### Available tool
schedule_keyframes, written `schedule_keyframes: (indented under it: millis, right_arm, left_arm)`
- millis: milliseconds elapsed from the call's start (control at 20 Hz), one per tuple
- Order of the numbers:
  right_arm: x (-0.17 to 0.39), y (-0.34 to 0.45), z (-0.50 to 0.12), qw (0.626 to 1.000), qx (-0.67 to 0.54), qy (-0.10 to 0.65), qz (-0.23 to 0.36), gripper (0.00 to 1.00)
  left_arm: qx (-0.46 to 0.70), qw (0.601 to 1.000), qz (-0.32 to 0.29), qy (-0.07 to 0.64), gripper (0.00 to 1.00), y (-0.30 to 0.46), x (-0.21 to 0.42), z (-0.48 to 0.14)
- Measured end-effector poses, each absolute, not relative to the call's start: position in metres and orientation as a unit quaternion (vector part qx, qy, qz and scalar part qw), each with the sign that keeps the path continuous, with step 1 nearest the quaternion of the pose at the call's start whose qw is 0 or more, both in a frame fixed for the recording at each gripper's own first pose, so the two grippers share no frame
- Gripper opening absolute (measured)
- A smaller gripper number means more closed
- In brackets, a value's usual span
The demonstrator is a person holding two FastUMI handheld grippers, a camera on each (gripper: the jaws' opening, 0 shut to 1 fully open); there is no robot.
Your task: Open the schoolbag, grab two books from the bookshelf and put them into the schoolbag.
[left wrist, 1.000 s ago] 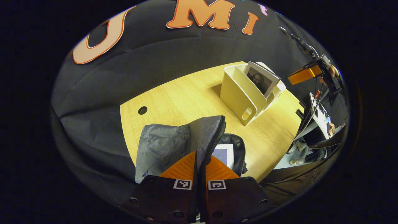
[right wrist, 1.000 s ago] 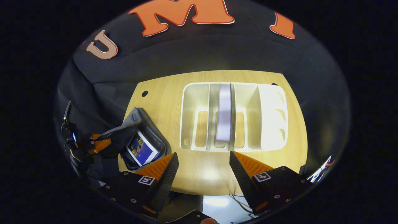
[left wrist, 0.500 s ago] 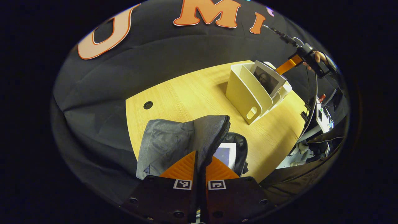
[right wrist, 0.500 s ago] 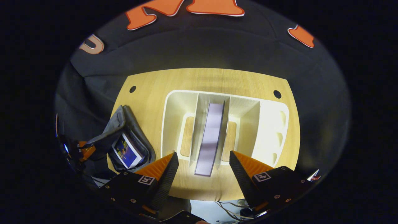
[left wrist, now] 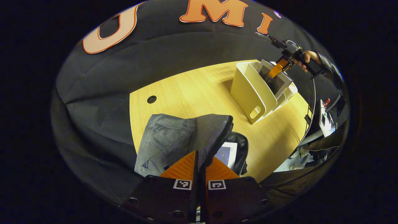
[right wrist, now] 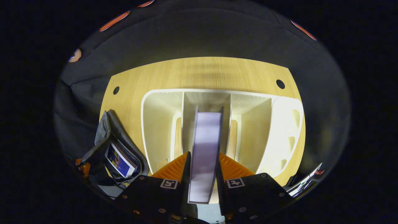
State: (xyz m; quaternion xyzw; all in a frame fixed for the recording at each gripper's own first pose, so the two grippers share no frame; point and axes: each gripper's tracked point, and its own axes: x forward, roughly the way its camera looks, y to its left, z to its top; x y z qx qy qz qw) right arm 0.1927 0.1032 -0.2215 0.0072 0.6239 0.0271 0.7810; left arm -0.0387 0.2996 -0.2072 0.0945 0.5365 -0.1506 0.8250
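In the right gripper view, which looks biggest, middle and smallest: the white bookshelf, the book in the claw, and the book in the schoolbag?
1. White bookshelf
2. Book in the right claw, though it sits close to the camera, so it looks bigger
3. Book in the schoolbag

A book stands in the bookshelf's middle slot; another apparently lies inside the schoolbag leftward.

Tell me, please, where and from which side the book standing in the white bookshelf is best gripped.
Grip the book by its upper edge, coming down from above into the middle slot. It stands upright between two dividers of the bookshelf, so only that edge is free, and its flat covers face sideways, probably suiting a pinch. The right gripper already closes on it there.
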Motion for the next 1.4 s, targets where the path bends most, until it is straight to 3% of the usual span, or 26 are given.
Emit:
schedule_keyframes:
  millis: [50,300,1000,1400]
  right_arm:
    - [0.191,0.100,-0.220,0.781,0.002,0.624,0.023,0.37]
    - [0.169,0.093,-0.195,0.791,0.017,0.611,-0.003,0.32]
    - [0.039,0.104,-0.139,0.810,0.082,0.576,-0.075,0.31]
    - [-0.031,0.135,-0.147,0.808,0.165,0.553,-0.119,0.30]
  left_arm:
    - [0.096,0.824,-0.152,0.537,0.05,0.299,-0.038,-0.208]
    - [0.109,0.817,-0.173,0.539,0.05,0.298,-0.035,-0.209]
    - [0.120,0.800,-0.264,0.525,0.05,0.296,-0.037,-0.215]
    - [0.145,0.784,-0.321,0.510,0.05,0.299,-0.036,-0.217]
